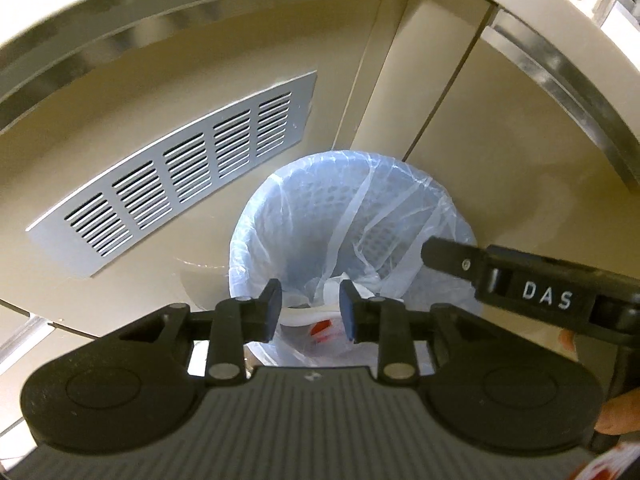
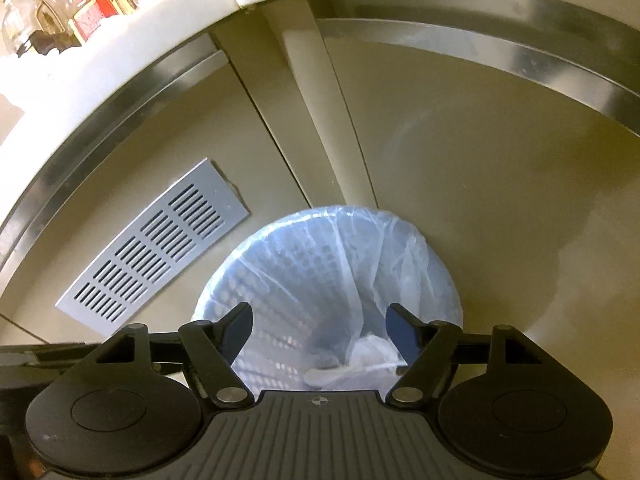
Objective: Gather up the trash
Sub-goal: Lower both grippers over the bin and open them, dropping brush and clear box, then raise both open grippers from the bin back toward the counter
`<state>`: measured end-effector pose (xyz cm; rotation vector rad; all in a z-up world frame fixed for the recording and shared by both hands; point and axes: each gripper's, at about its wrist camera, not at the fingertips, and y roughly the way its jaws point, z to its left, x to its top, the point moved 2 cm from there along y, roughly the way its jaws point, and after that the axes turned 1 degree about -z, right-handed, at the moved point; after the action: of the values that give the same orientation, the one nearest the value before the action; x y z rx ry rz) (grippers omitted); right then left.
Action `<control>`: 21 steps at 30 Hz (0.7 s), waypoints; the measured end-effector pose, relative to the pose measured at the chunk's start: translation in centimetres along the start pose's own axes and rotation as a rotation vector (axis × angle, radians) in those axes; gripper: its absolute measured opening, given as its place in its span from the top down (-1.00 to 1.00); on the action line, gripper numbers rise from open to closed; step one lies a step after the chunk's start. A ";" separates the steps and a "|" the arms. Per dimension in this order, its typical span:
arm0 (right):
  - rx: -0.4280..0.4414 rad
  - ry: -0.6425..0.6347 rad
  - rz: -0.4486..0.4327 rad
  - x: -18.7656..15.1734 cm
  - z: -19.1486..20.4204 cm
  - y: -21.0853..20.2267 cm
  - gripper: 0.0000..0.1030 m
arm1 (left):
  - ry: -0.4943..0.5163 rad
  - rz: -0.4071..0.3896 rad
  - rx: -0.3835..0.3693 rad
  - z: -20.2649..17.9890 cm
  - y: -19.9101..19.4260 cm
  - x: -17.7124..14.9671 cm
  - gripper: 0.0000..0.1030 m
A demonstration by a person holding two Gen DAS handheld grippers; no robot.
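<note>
Left wrist: lined bin point(image 1: 352, 216) lies below empty left tongs point(image 1: 308, 310).

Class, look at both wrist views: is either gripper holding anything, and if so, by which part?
Nothing is held. The left gripper and right gripper both hang open above the lined bin, nothing between their fingers.

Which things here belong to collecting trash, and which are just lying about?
Belonging:
- lined bin
- trash inside it
- left gripper, jaws apart, empty
- right gripper, jaws wide, empty

Lying about:
- vent grille
- bottles and jars on the counter
</note>
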<state>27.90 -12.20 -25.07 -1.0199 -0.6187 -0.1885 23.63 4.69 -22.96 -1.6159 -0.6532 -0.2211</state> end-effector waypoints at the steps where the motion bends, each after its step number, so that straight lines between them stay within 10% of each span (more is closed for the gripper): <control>1: -0.003 0.000 0.011 -0.1 -0.1 -0.2 -0.43 | 0.003 -0.005 0.000 -0.1 -0.3 0.0 0.47; 21: 0.039 -0.045 0.062 0.6 2.4 -9.5 -0.43 | 0.022 -0.091 -0.038 0.2 -11.1 -0.4 0.36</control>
<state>23.43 -15.05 -16.85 -1.0066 -0.6286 -0.0993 17.38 4.98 -13.74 -1.6199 -0.7101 -0.3193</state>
